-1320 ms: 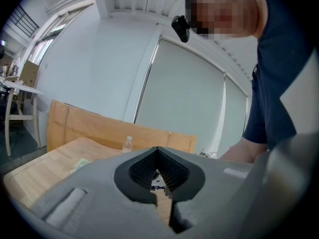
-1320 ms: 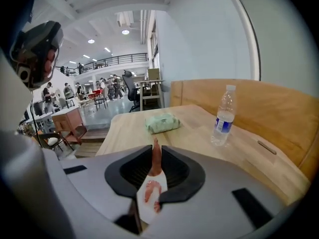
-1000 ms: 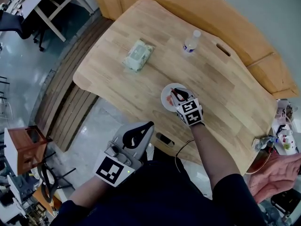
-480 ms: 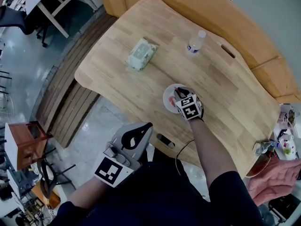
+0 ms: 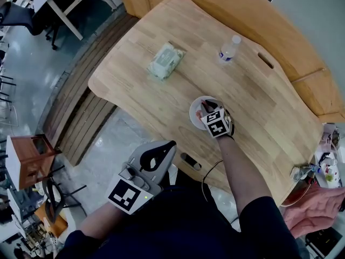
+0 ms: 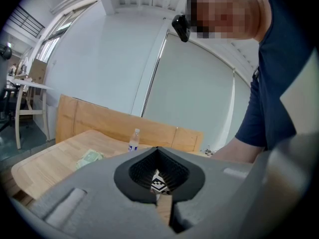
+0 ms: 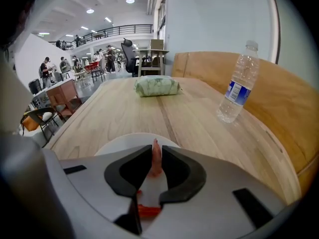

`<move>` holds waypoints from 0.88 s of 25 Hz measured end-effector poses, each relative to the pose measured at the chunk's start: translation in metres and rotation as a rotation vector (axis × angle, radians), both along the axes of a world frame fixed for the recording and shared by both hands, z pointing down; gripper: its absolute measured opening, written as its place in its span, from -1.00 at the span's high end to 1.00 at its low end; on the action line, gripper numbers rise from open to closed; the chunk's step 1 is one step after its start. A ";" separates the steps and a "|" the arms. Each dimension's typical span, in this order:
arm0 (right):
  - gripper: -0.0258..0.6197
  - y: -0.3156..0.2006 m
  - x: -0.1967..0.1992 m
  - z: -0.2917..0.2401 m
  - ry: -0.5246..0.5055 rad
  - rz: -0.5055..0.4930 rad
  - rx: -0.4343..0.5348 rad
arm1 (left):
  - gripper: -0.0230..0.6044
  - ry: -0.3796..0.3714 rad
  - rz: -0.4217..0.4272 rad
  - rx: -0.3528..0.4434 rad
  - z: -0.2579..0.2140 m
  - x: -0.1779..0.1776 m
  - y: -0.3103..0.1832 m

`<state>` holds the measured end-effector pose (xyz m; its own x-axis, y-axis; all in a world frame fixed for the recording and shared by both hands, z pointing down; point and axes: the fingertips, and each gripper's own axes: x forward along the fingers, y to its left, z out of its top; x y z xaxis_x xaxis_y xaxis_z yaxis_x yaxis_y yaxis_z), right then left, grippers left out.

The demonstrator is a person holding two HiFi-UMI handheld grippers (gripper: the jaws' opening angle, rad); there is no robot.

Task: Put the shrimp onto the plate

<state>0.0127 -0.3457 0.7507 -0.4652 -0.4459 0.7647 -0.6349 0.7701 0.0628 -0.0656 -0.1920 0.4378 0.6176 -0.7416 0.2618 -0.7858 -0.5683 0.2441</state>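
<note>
A pinkish shrimp (image 7: pixel 156 159) with an orange-red tail stands upright between the jaws of my right gripper (image 7: pixel 156 148), which is shut on it. The white plate (image 7: pixel 119 142) lies directly under and ahead of those jaws. In the head view the right gripper (image 5: pixel 202 108) hangs over the plate (image 5: pixel 195 112) near the table's front edge, and its marker cube hides much of the plate. My left gripper (image 5: pixel 168 144) is held low beside my body, off the table, with its jaw tips together and nothing in them (image 6: pixel 158 149).
On the wooden table (image 5: pixel 259 107) a green pack of wipes (image 5: pixel 166 60) lies at the far left and a water bottle (image 5: pixel 230 48) stands at the back. Small items (image 5: pixel 308 171) sit at the right edge. Another person's hand (image 5: pixel 318 206) shows lower right.
The right gripper has stayed over the plate with the shrimp, tipping slightly more steeply down. The left gripper has not moved.
</note>
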 end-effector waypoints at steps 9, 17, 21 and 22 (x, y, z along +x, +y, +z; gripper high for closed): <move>0.66 -0.002 0.001 -0.001 -0.021 0.021 0.006 | 0.92 -0.011 0.011 -0.011 0.001 0.004 0.006; 0.64 -0.003 0.003 -0.023 -0.072 0.046 0.044 | 0.91 -0.012 0.024 -0.003 -0.004 0.004 0.013; 0.64 0.010 0.003 -0.049 -0.114 0.049 0.081 | 0.92 -0.005 0.039 0.010 -0.009 0.005 0.017; 0.64 0.015 0.003 -0.055 -0.124 0.051 0.086 | 0.91 -0.002 0.044 0.013 -0.010 0.006 0.018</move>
<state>0.0156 -0.3312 0.6955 -0.5292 -0.5328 0.6604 -0.6798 0.7320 0.0457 -0.0599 -0.1745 0.4274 0.6490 -0.7175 0.2531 -0.7606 -0.6052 0.2349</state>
